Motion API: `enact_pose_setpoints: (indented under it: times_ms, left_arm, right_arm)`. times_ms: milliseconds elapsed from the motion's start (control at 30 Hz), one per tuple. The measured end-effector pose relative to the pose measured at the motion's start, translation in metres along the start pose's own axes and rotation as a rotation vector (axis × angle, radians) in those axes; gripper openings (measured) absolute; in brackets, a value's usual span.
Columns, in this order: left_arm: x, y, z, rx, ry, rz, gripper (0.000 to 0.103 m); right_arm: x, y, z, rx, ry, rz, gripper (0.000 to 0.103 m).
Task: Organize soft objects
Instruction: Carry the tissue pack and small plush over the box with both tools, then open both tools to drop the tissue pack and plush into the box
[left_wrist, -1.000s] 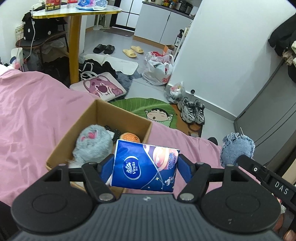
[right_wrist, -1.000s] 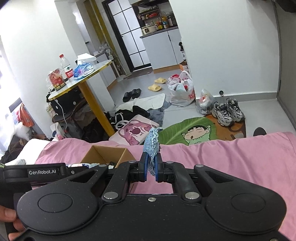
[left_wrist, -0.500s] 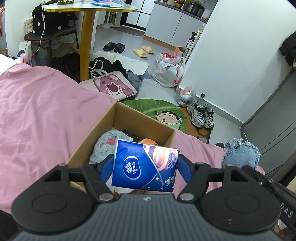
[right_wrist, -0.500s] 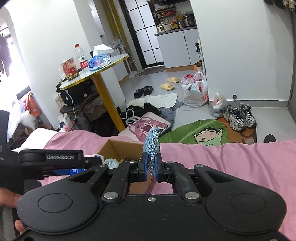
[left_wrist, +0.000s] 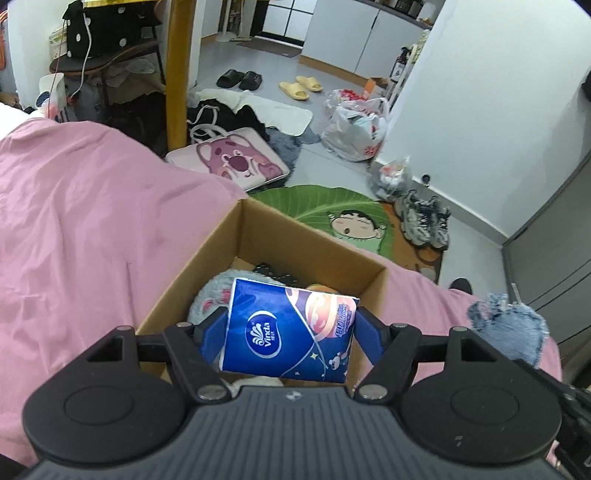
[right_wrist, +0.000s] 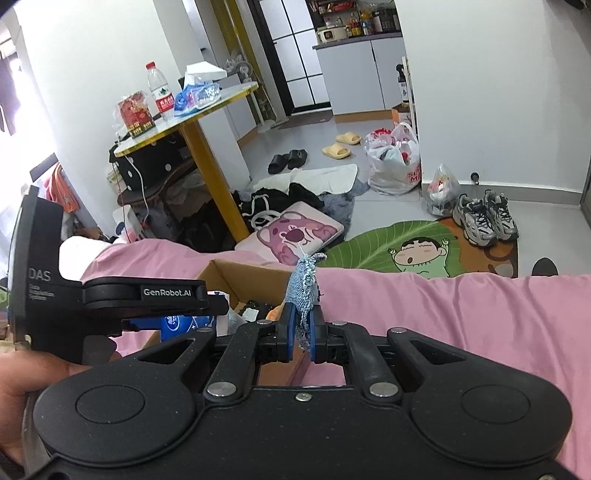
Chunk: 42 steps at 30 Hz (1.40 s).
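Left gripper (left_wrist: 290, 330) clamped on a blue tissue pack (left_wrist: 288, 332), squeezed from both short sides, which makes sense since a soft pack would sag or slip if pinched by a corner. Held right over the near end of the cardboard box (left_wrist: 236, 236) sitting on the pink bedsheet (left_wrist: 92, 221), so probably lined up for a straight drop into it. Already a grey fuzzy plush (left_wrist: 210, 295) and something orange (left_wrist: 319, 287) inside, plus a dark item at the back, too hidden to identify. Looks like the box is the collection spot for all the soft stuff.

Right gripper (right_wrist: 303, 334) pinched shut on a scrap of frayed denim (right_wrist: 304, 284), gripped at the bottom edge so the rest sticks up above the fingers. Parked just right of the box, above the sheet, probably waiting its turn so the two tools don't bump over the opening.

Guessing tissues go in first, denim after; not much room left at the near end, so release may need to be a bit further in
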<state>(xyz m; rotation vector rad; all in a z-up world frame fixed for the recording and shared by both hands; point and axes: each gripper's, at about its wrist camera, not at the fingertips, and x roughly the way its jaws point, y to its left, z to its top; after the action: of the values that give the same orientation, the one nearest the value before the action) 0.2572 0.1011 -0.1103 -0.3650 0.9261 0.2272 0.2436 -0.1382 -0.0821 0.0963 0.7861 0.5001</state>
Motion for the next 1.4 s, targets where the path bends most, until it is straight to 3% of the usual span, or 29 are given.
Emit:
enact_pose_setpoints:
  times_ms: [233, 533, 833, 1167, 1400]
  left_arm:
    - [0.024, 0.010, 0.003, -0.023, 0.067, -0.010, 0.072]
    - [0.025, 0.019, 0.006, -0.082, 0.083, -0.139, 0.073]
    - [0.015, 0.037, 0.011, -0.071, 0.058, -0.129, 0.073]
    - [0.012, 0.075, 0.017, -0.126, 0.070, -0.154, 0.073]
    - [0.012, 0.082, 0.021, -0.120, 0.079, -0.190, 0.073]
  right_arm:
    - [0.013, -0.002, 0.002, 0.013, 0.023, 0.000, 0.008]
    - [0.027, -0.004, 0.003, 0.038, 0.027, 0.024, 0.008]
    - [0.035, 0.017, 0.005, 0.008, 0.015, 0.028, 0.008]
    - [0.044, 0.054, 0.005, -0.049, 0.011, 0.035, 0.008]
    - [0.059, 0.065, 0.005, -0.065, 0.036, 0.013, 0.025]
